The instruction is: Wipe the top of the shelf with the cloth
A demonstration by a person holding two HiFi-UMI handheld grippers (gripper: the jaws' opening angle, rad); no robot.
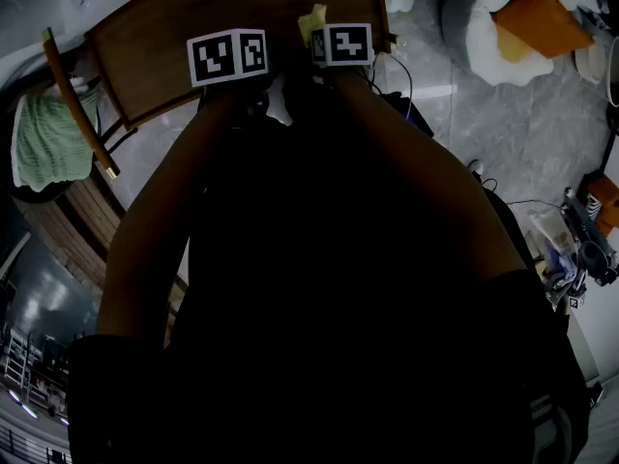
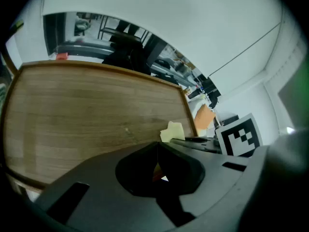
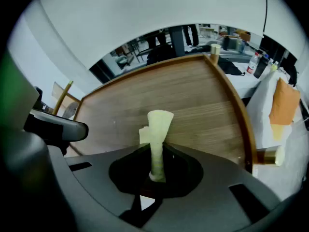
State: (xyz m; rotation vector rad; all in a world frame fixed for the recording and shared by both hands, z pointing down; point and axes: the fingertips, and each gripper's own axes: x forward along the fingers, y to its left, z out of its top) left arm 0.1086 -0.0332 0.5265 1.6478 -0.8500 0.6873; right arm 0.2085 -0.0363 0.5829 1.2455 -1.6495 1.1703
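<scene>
- While the person's arms (image 1: 319, 288) fill the near part of the head view, the left claw (image 2: 157, 170) and the right claw (image 3: 155, 174) sit side by side at the near edge of the wooden shelf top (image 1: 174, 46).
- The left claw's jaws are pressed together with nothing between them.
- The right claw is clamped on the pale yellow cloth (image 3: 159, 124), which stands up from the jaws in a narrow pinched fold over the shelf top.
- Left of the shelf, a green towel (image 1: 44, 143) lies draped.
- Far right, a white beanbag (image 1: 484, 46) carries an orange cushion (image 1: 542, 17).
</scene>
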